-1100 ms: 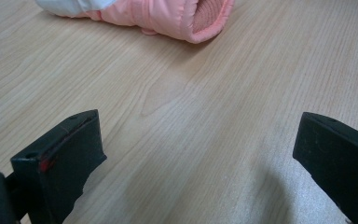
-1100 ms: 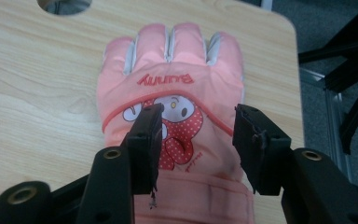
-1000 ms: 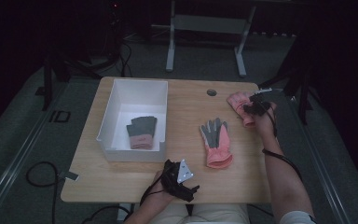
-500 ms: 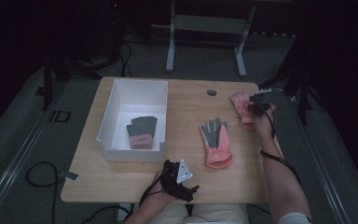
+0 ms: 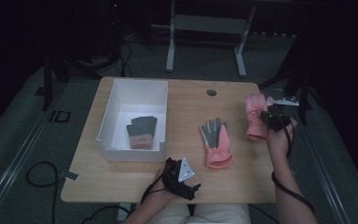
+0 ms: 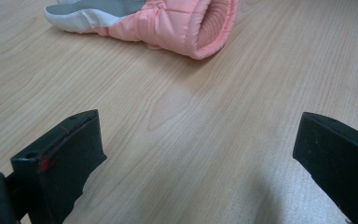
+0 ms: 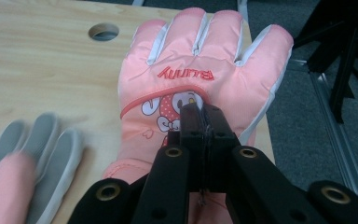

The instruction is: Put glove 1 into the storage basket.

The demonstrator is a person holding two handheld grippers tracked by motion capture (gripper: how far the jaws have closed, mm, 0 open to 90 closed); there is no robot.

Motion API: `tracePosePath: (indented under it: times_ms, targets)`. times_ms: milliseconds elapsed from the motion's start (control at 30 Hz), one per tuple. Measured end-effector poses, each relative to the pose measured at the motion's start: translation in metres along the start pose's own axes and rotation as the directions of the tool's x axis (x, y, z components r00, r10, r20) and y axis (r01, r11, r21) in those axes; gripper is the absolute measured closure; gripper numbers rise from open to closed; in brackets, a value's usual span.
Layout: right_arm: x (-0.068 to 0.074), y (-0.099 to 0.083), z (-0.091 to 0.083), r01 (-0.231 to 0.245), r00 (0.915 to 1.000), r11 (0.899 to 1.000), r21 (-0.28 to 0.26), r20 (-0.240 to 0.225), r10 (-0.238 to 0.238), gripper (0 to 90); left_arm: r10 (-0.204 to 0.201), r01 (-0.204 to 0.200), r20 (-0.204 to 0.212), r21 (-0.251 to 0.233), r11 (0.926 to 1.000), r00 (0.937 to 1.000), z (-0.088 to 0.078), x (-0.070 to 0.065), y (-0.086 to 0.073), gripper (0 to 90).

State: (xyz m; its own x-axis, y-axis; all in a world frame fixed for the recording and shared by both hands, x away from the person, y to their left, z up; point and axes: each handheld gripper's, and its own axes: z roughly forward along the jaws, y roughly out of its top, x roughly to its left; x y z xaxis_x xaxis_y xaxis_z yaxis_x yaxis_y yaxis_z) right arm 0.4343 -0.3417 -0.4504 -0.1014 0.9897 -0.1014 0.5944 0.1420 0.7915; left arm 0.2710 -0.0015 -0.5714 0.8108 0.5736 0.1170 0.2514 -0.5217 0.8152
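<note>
The right claw (image 7: pixel 200 116) is pressed together, pinching the back of a pink glove (image 7: pixel 200 70) near the desk's (image 5: pixel 186 107) right edge. The left claw (image 6: pixel 191 154) is spread over bare wood, near a second glove (image 5: pixel 216 142) lying mid-desk.

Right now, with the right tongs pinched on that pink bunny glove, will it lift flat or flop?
Probably flop: the pink bunny glove looks like soft padded fabric, and the right tongs pinch only a small fold on its back. It likely weighs little for its bulk. The shiny shell might slip, so the fingers and cuff may sag.
</note>
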Motion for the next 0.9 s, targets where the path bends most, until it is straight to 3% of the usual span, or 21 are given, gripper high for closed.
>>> tracePosePath:
  times_ms: [100,167,233,333,500,667,767,900]
  targets:
    - [0.004,-0.007,-0.013,-0.001,1.0000,1.000,-0.003,0.004,0.001,88.6,-0.021,0.021,0.012,-0.009,0.9997,0.9997,-0.001,0.002,0.001,1.4]
    - [0.006,-0.018,-0.030,-0.033,0.9994,0.999,-0.010,-0.013,0.033,88.6,-0.020,0.020,0.007,-0.008,0.9998,0.9998,-0.002,0.003,0.002,1.4]
    - [0.011,-0.026,-0.038,-0.030,0.9995,0.999,-0.009,-0.009,0.030,88.6,-0.019,0.019,0.017,-0.004,0.9998,0.9997,-0.001,0.003,0.001,1.4]
    - [0.017,-0.038,-0.048,-0.022,0.9997,1.000,-0.012,-0.013,0.022,88.6,-0.015,0.015,-0.011,-0.001,0.9999,0.9998,0.000,0.001,0.001,1.4]
    - [0.018,-0.054,-0.060,-0.026,0.9991,1.000,0.000,-0.034,0.026,88.5,-0.011,0.011,0.001,0.001,0.9999,0.9999,0.002,-0.002,0.000,1.4]
    - [0.017,-0.066,-0.057,-0.016,0.9986,0.999,0.035,-0.050,0.017,88.5,-0.007,0.007,0.041,0.003,1.0000,0.9992,0.004,-0.003,0.000,1.4]
    - [0.013,-0.076,-0.041,-0.030,0.9981,0.997,0.073,-0.051,0.034,88.4,-0.006,0.007,0.060,-0.020,0.9998,0.9982,0.003,-0.003,0.000,1.4]
    - [0.012,-0.079,-0.027,-0.024,0.9982,0.996,0.086,-0.053,0.029,88.4,-0.024,0.027,0.067,-0.054,0.9982,0.9975,0.001,-0.002,0.000,1.5]
